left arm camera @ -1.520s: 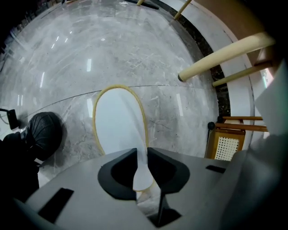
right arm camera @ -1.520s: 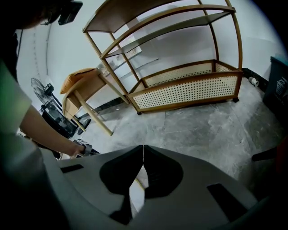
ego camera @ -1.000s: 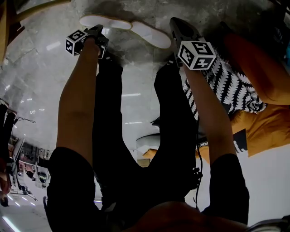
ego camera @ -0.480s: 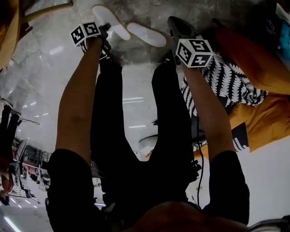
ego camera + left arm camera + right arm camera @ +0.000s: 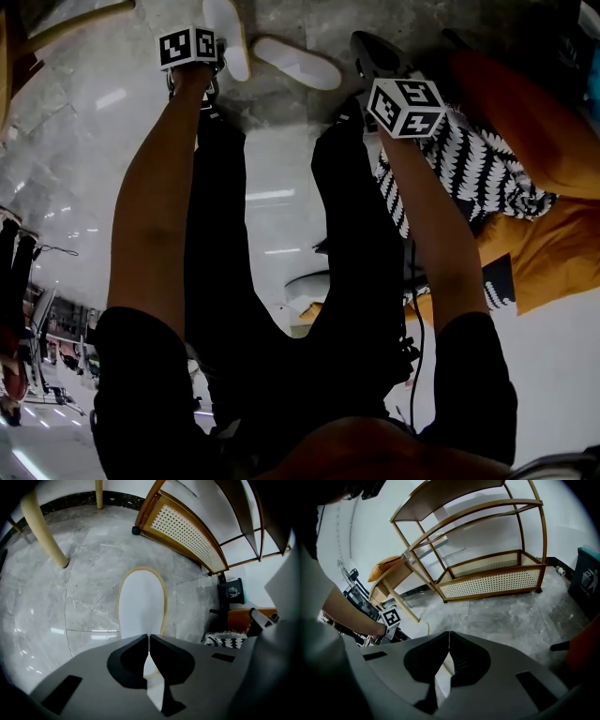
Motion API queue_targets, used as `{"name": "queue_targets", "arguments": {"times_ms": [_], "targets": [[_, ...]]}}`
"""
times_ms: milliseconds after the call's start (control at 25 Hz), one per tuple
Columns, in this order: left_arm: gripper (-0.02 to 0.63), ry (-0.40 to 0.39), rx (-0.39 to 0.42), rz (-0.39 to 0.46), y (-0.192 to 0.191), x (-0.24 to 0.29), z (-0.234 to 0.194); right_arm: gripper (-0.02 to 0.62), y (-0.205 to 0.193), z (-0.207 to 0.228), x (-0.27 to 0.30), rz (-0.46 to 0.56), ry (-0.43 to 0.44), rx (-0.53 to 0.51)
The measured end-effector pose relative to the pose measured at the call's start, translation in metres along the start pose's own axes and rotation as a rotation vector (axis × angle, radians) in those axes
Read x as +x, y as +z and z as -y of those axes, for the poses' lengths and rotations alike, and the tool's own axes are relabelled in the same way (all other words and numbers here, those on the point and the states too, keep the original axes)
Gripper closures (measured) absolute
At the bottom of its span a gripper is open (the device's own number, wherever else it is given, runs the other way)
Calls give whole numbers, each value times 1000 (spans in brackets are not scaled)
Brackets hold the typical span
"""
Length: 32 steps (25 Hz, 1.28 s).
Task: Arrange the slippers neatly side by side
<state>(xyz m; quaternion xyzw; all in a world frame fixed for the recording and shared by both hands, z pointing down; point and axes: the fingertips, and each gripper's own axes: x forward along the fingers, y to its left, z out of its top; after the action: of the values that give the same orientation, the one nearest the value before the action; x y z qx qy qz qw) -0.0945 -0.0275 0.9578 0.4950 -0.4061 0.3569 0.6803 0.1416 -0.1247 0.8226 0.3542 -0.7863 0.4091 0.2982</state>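
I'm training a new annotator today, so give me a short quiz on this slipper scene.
1. True or false: the left tool is shut on a slipper.
2. How many white slippers show in the head view?
3. In the left gripper view, what stands beyond that slipper? A) wooden rack B) fridge C) bicycle
Key: 1 true; 2 two, counting the other slipper; 3 A.
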Motion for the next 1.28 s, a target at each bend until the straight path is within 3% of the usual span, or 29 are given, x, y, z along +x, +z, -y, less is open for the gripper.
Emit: {"name": "queue_targets", "arguments": {"times_ms": [280,920,1120,1280], "targets": [[581,6,-70,14,-6,23,-28,563,-25,-2,24,-42,33,-33],[578,12,45,19,-1,65,-36,563,-33,1,49,-46,69,-72],[551,9,93,21,-6,57,-31,563,-36,-2,42,-54,62,-64],[546,-14,64,31,-20,26,-21,563,-31,-15,25,-66,55,-57]]}}
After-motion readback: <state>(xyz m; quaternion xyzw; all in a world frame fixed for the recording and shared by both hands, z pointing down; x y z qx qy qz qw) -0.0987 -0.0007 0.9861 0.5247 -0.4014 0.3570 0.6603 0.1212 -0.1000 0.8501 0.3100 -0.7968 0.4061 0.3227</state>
